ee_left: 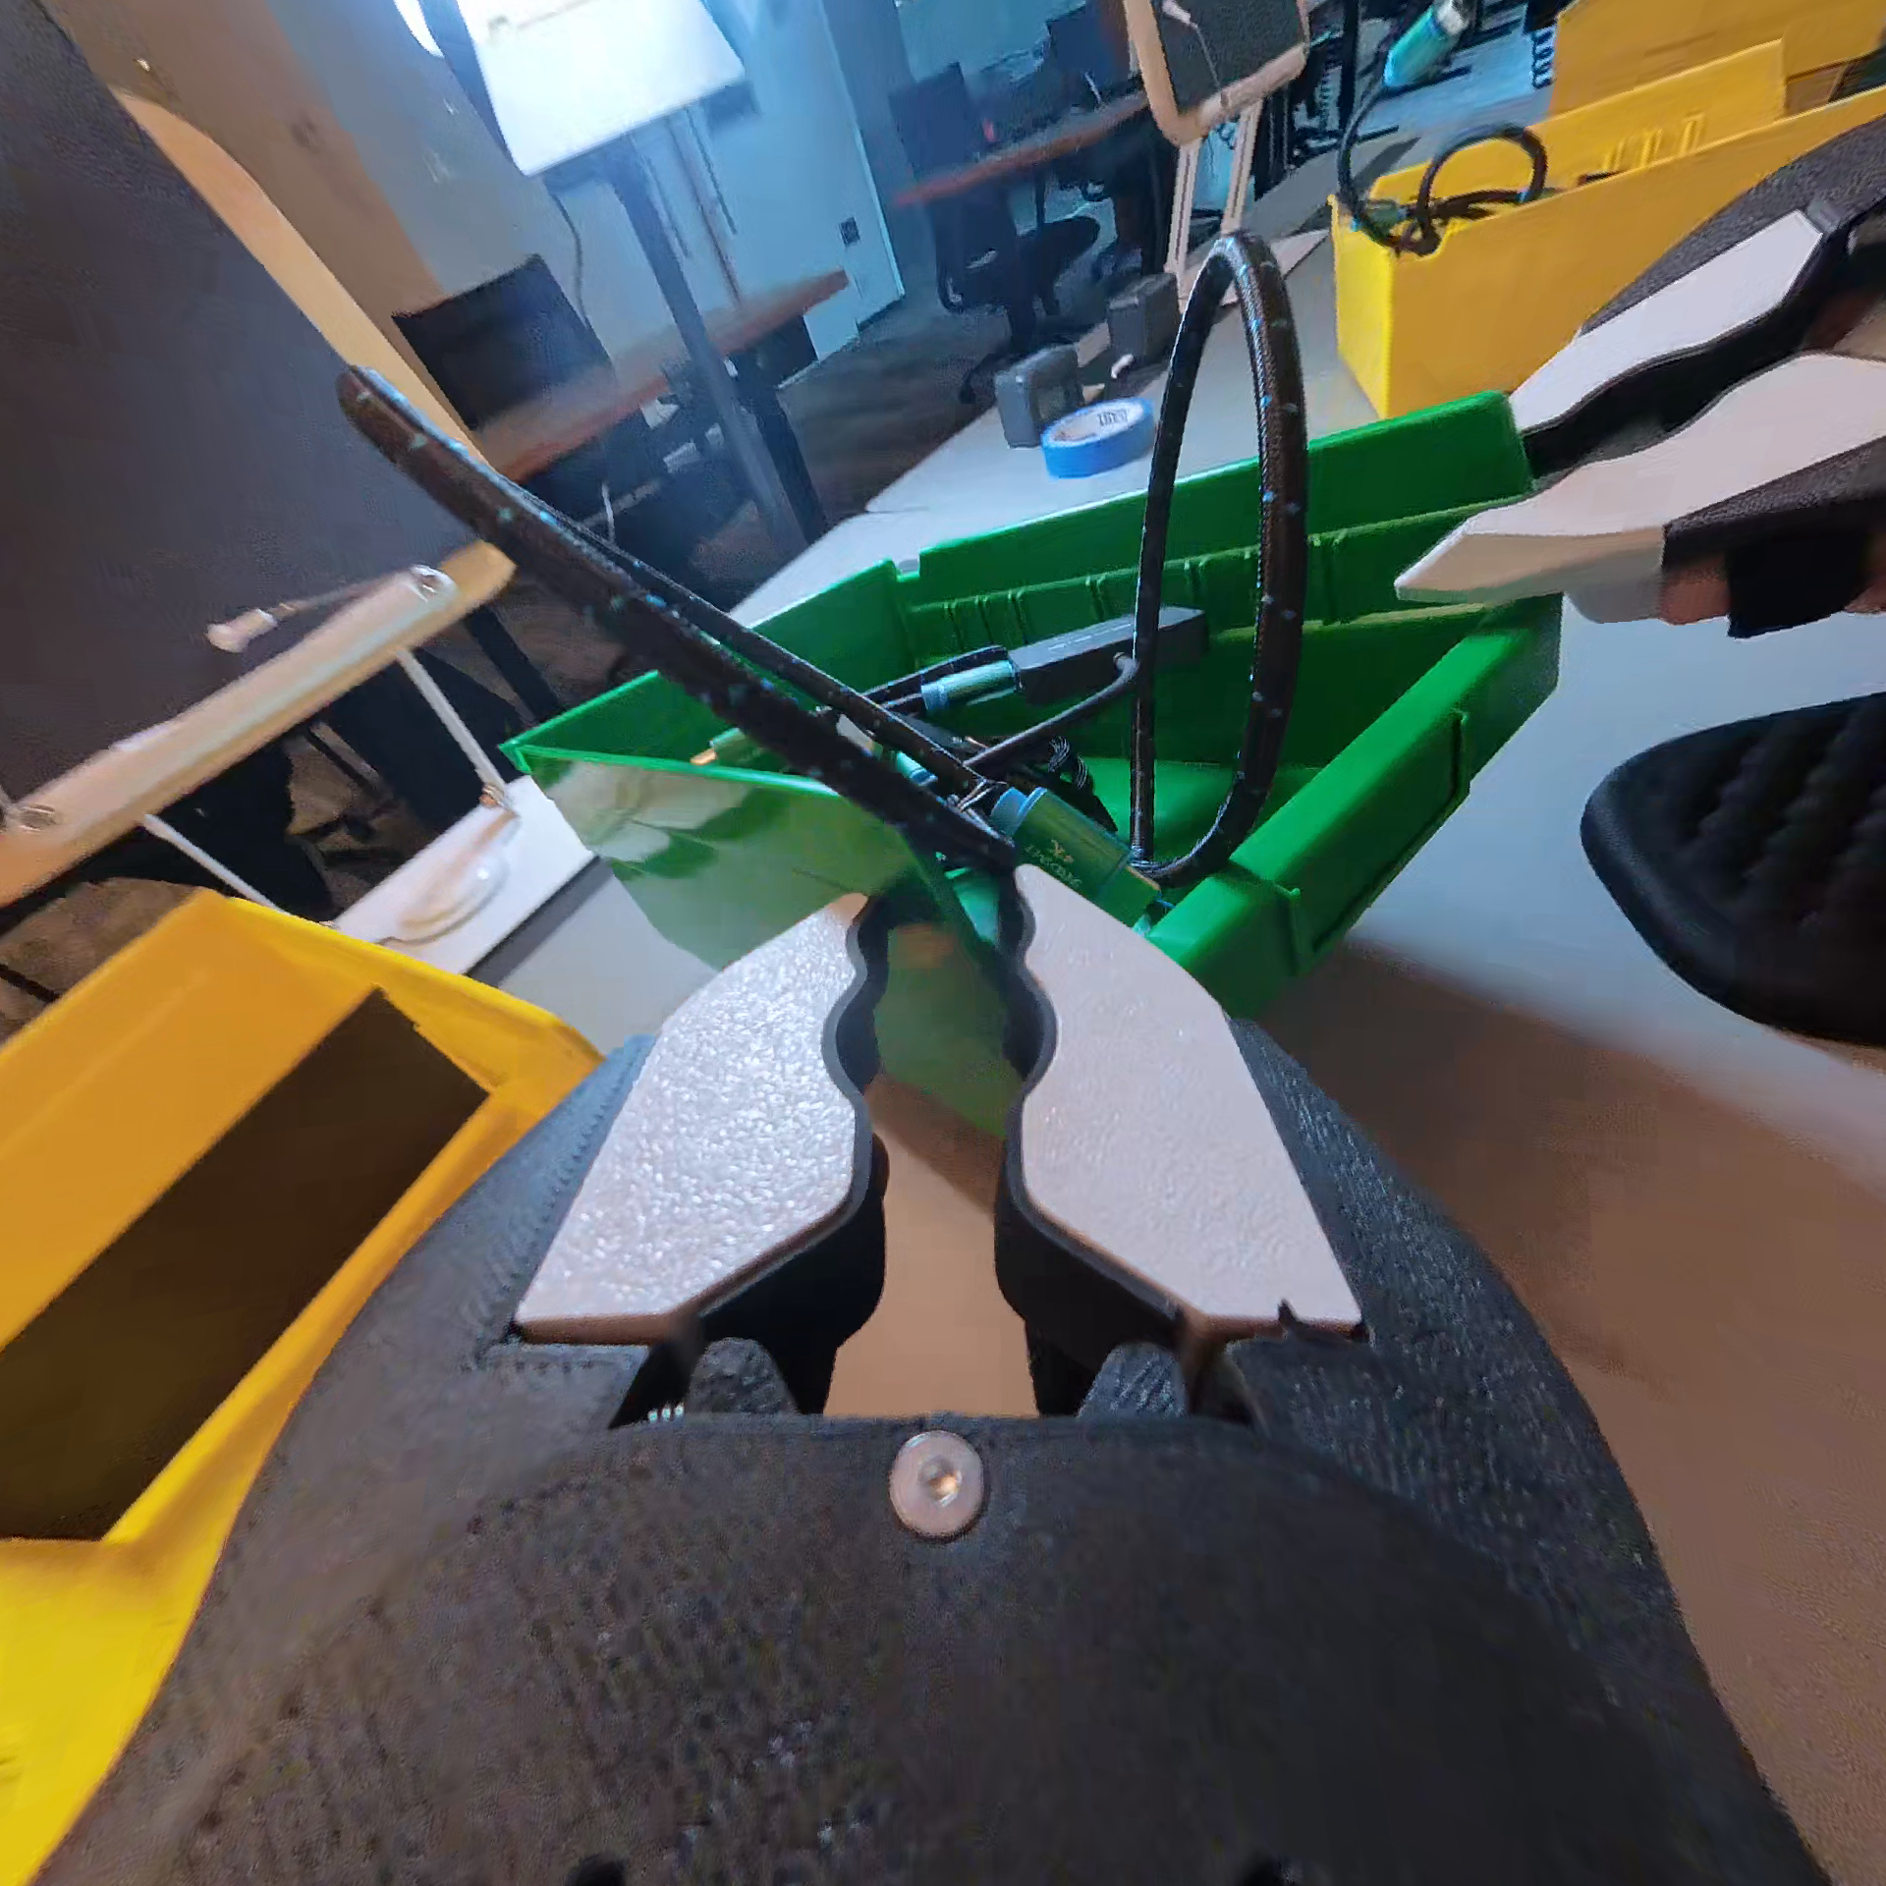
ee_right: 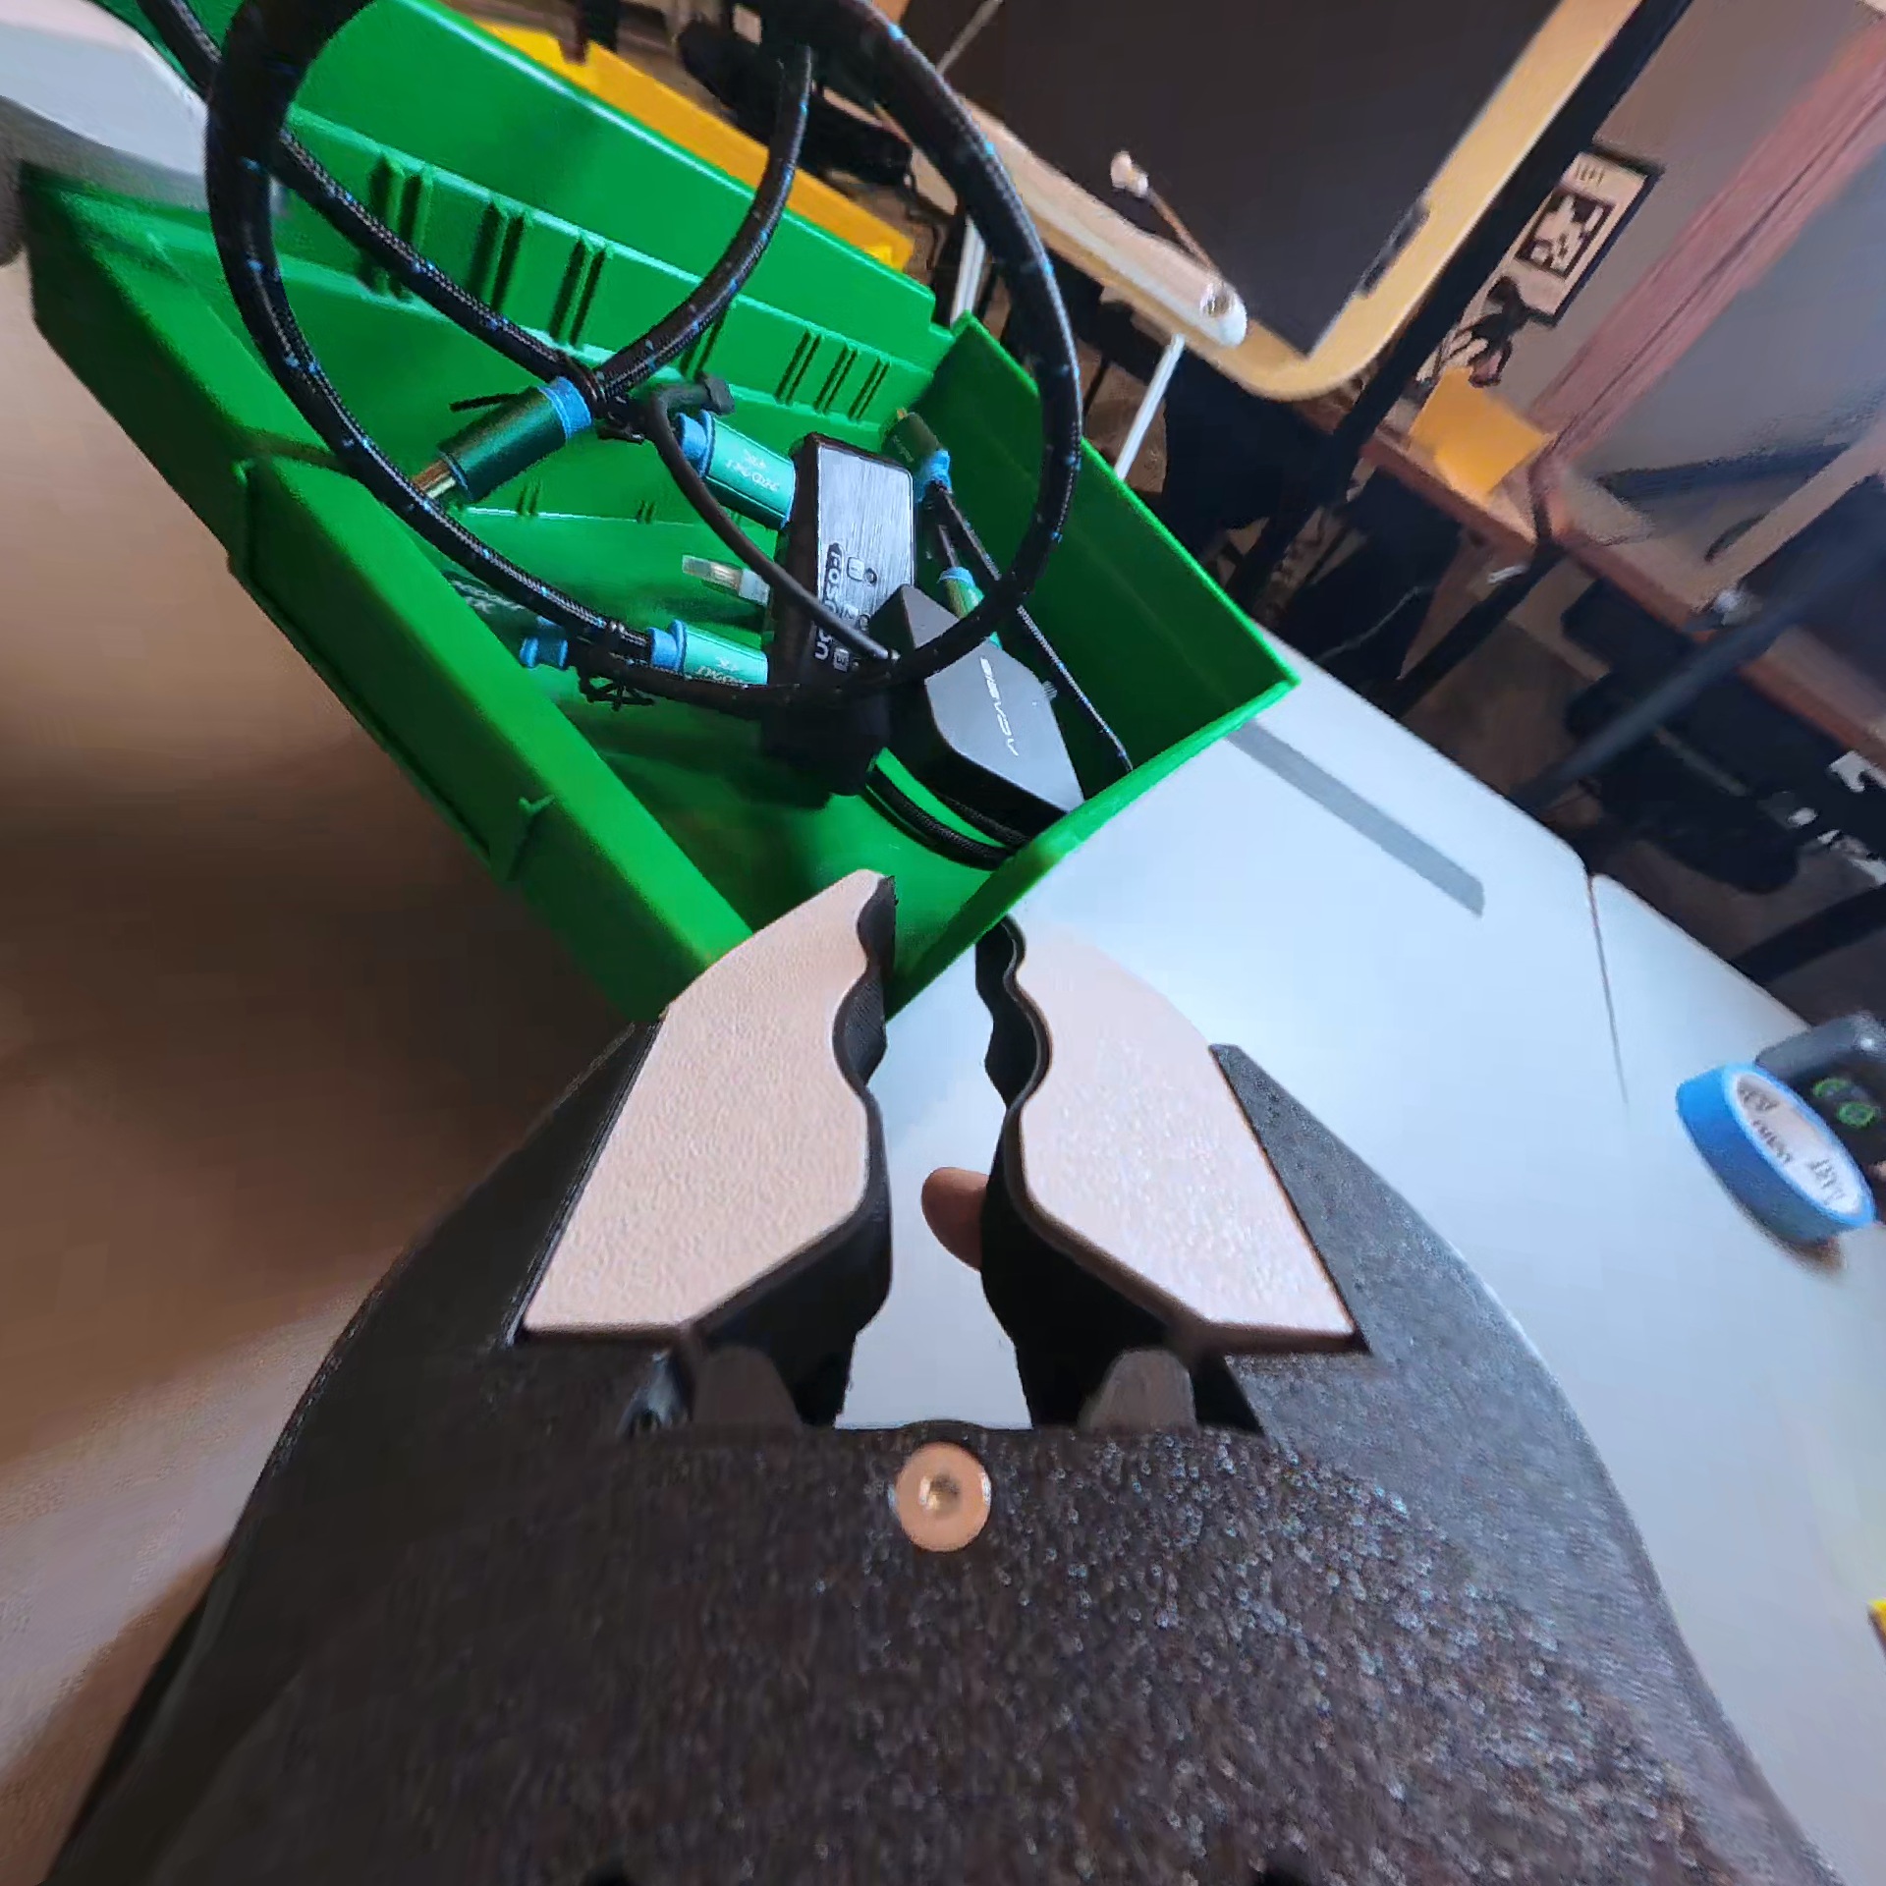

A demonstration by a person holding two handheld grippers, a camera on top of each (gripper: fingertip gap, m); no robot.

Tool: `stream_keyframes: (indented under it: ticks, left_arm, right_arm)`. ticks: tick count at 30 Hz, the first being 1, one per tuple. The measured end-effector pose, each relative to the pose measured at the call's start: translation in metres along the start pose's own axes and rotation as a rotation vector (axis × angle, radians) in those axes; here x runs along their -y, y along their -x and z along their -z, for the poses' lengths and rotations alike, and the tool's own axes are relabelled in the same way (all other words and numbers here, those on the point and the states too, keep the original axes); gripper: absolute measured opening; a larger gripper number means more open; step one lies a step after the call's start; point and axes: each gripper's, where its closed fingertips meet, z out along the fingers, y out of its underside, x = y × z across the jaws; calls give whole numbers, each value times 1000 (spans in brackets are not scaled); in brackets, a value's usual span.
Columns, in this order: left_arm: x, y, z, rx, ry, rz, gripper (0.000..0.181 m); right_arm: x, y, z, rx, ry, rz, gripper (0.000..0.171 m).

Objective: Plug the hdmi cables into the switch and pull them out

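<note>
**A:** So where are we at? From the left wrist view, our left gripper [ee_left: 939, 919] is tilted down toward the near corner of the green bin [ee_left: 1357, 816], tips right at its rim. Fingers are spread a bit with nothing between them, just green plastic behind the gap.

**B:** Yep, same on our side. The right gripper [ee_right: 934, 919] is rolled hard, so the whole scene leans in its view. Its tips hover just over the bin's near corner, where the green edge meets the white table [ee_right: 1327, 970]. Jaws apart, nothing pinched. We can see a fingertip peeking through the gap low down between the fingers.

**A:** In our left view the right gripper shows up at the upper right, above the bin's far corner, clear of the cables.

**B:** And the goods? All in the bin. The switch [ee_right: 847, 551], a small dark box with a brushed top, lies near the middle, with a second dark grey box [ee_right: 980, 714] just beside it. The braided HDMI cables [ee_right: 1041, 306] loop up out of the bin in big arcs.

**A:** Some teal plugs [ee_right: 735, 475] lie loose by the switch. One seems to butt against it, but we can't tell if it's seated.

**B:** Off to the side: a blue tape roll [ee_right: 1776, 1163] on the table, and a yellow bin [ee_left: 153, 1174] at our left.
</note>
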Motion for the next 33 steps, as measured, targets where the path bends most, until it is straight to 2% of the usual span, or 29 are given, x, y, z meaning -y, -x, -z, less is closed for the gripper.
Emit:
stream_keyframes:
  ticks: [6, 12, 16, 20, 23, 26, 29, 33]
  left_arm:
    - [36, 26, 50, 121, -99, -68, 19]
    - [60, 71, 143, 356, -145, -134, 19]
    - [50, 105, 214, 520, -116, -134, 18]
    - [18, 135, 278, 659, -60, -105, 18]
    - [-16, 151, 316, 733, -30, -34, 18]
    - [-57, 162, 338, 787, 29, 22, 18]
    - [-100, 168, 340, 798, 83, 81, 18]
    - [-158, 170, 317, 749, 167, 166, 17]
  right_arm:
    - [79, 6, 17, -17, -169, 111, 16]
    - [173, 49, -4, 71, -366, 258, 15]
    - [229, 102, -34, 167, -466, 326, 15]
    - [270, 164, -67, 304, -535, 320, 15]
    - [281, 212, -98, 400, -546, 293, 15]
    - [275, 252, -128, 471, -524, 282, 15]
    - [254, 277, -157, 524, -469, 267, 14]
    - [208, 291, -189, 557, -340, 259, 15]
